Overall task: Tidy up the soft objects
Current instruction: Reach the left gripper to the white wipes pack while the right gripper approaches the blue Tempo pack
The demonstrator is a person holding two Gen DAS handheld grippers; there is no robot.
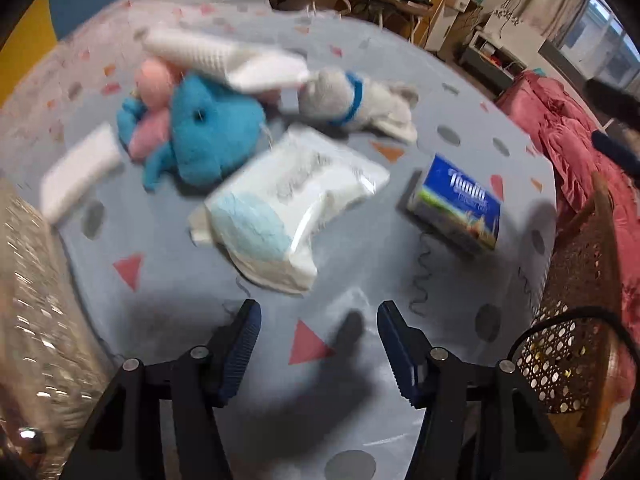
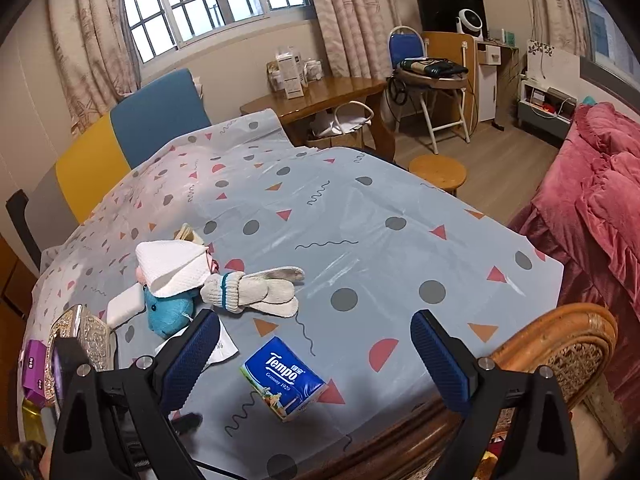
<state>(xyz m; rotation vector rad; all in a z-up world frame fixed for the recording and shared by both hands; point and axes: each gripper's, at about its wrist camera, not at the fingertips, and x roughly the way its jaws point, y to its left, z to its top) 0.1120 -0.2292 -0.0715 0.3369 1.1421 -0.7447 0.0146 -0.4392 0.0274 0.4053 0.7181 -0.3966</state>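
On the patterned tablecloth [image 1: 360, 248] lie a blue plush toy [image 1: 208, 136] with a pink plush [image 1: 154, 112] against it, a grey glove with a blue cuff [image 1: 356, 102], a white cloth [image 1: 224, 60] draped over the plush, a white wet-wipe pack [image 1: 292, 200], a white sponge [image 1: 78, 172] and a blue Tempo tissue pack [image 1: 460, 200]. My left gripper [image 1: 318, 344] is open and empty, just short of the wipe pack. My right gripper [image 2: 316, 352] is open and empty, above the Tempo pack [image 2: 284, 378]; the blue plush [image 2: 168, 312], glove [image 2: 256, 290] and cloth [image 2: 172, 268] lie beyond it to the left.
A shiny patterned container [image 1: 36, 320] stands at the left table edge, also in the right wrist view [image 2: 80, 336] beside a purple box [image 2: 34, 364]. A rattan chair [image 2: 560, 344] sits at the near right edge. A red blanket [image 2: 592, 208] lies right.
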